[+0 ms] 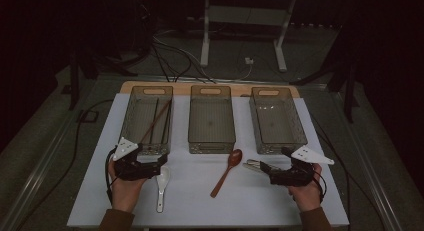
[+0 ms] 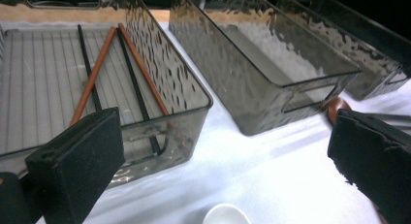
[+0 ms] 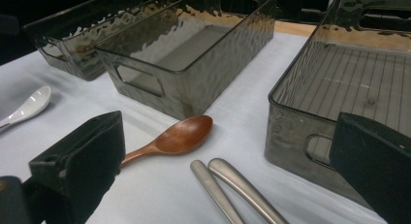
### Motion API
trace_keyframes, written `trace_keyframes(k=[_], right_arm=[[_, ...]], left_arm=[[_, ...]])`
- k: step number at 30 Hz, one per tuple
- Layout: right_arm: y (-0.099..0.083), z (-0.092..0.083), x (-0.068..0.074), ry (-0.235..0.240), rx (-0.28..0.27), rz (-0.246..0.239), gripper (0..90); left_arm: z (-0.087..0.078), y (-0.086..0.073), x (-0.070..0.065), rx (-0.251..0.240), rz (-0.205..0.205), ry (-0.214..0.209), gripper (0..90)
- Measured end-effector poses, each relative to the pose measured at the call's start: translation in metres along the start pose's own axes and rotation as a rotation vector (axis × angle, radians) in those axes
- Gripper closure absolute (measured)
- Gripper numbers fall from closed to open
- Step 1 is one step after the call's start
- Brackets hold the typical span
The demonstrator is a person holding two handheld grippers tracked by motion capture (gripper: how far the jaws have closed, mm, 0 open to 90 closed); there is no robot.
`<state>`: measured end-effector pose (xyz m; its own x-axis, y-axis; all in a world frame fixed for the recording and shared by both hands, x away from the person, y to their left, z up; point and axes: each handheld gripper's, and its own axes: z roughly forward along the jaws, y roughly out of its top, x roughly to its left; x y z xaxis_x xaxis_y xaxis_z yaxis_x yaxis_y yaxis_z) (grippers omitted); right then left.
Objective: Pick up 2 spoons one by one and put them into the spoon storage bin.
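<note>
On the white table top (image 1: 200, 201), far left, the left gripper (image 1: 162, 161) is sitting in the person's left hand (image 1: 124, 188), jaws spread wide apart, holding nothing. It is hovering just before the near wall of the left bin (image 1: 131, 118), which is holding the chopsticks (image 1: 156, 122), brown and black pairs lying lengthwise. Just beside that gripper, a white ceramic spoon (image 1: 161, 183) is lying on the table, bowl toward the bins. Next, the empty middle bin (image 1: 211, 141), and near its front a wooden spoon (image 1: 227, 171) is lying at a slant. Further right, two metal handles (image 1: 251, 165) are resting side by side on the table, right by the right gripper (image 1: 264, 167), whose jaws are also standing wide apart, empty, pointing leftward. Behind it the right bin (image 1: 300, 126) is sitting empty.
</note>
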<state>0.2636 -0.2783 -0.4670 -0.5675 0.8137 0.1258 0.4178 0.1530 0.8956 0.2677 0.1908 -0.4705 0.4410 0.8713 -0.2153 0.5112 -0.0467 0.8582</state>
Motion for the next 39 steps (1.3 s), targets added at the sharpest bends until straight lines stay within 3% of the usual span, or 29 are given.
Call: trace_keyframes(k=[16,32,39], right_arm=[[-0.001,-0.003,-0.001,-0.004,-0.008,0.002,0.0],[-0.001,-0.004,-0.001,-0.005,-0.013,0.006,0.0],[-0.001,-0.004,-0.001,-0.003,-0.014,0.004,0.0]], left_arm=[[0.004,-0.023,-0.011,0.059,0.038,-0.005,0.7],[0.004,-0.042,-0.021,0.194,0.078,-0.011,1.7],[0.003,-0.051,-0.023,0.258,0.096,-0.016,7.2]])
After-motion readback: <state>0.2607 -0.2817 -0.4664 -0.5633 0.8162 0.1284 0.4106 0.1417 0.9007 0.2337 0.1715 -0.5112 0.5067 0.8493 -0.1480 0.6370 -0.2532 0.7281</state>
